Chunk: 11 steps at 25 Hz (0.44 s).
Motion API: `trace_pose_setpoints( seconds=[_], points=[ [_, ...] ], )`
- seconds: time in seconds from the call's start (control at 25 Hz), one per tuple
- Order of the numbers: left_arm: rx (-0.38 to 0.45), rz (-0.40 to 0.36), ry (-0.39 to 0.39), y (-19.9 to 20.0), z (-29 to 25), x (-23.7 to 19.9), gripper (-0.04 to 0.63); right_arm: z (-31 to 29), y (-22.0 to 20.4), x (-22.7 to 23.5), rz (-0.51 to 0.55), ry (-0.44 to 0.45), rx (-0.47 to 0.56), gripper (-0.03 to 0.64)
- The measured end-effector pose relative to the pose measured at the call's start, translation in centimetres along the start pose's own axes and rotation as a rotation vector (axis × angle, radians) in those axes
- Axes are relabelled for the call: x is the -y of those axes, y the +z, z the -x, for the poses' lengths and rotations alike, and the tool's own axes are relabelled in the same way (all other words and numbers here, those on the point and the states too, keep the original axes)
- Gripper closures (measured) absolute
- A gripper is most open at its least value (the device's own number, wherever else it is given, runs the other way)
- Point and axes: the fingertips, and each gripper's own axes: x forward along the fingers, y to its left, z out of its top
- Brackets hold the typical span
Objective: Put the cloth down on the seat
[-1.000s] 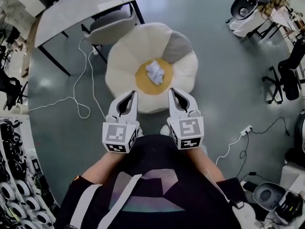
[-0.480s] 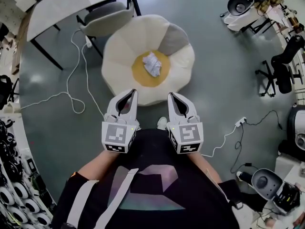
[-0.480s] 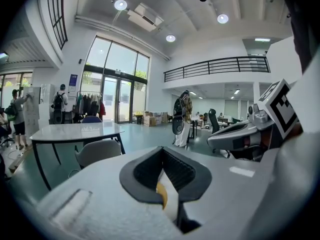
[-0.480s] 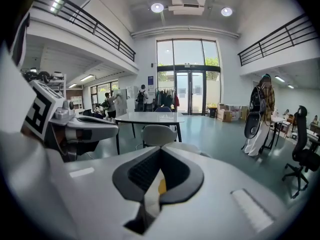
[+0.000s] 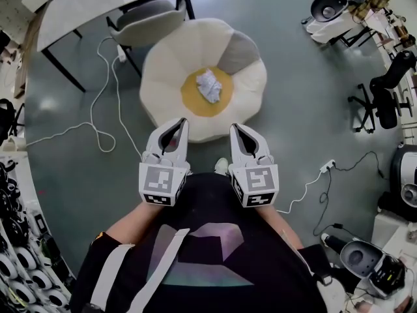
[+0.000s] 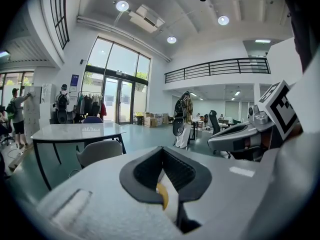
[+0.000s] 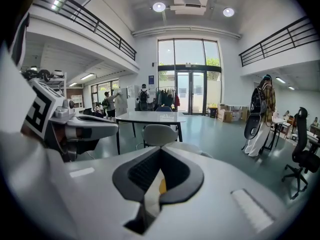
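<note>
A crumpled white cloth lies on the yellow centre of a round, flower-shaped seat with cream petals and one grey petal. It rests there alone, with nothing touching it. My left gripper and right gripper hover side by side close to my body. Both are just short of the seat's near edge and point toward it. Each is shut with nothing between its jaws. The left gripper view shows its own jaws meeting at the tip, and the right gripper view shows the same.
A grey table and a light chair stand behind the seat. A white cable loops over the floor at left, and a power strip lies at right. A black office chair and equipment stand at right, with shelves at left.
The seat and cloth have shifted slightly in the head view as the camera moved. Both grippers keep the same pose and stay shut.
</note>
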Motion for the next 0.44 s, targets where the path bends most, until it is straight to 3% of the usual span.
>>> trace_pose_setpoints(
  seconds=[0.44],
  points=[
    [0.015, -0.011, 0.012, 0.0, 0.9, -0.9, 0.597, -0.3, 0.0, -1.2, 0.011, 0.013, -0.001, 0.617]
  ],
)
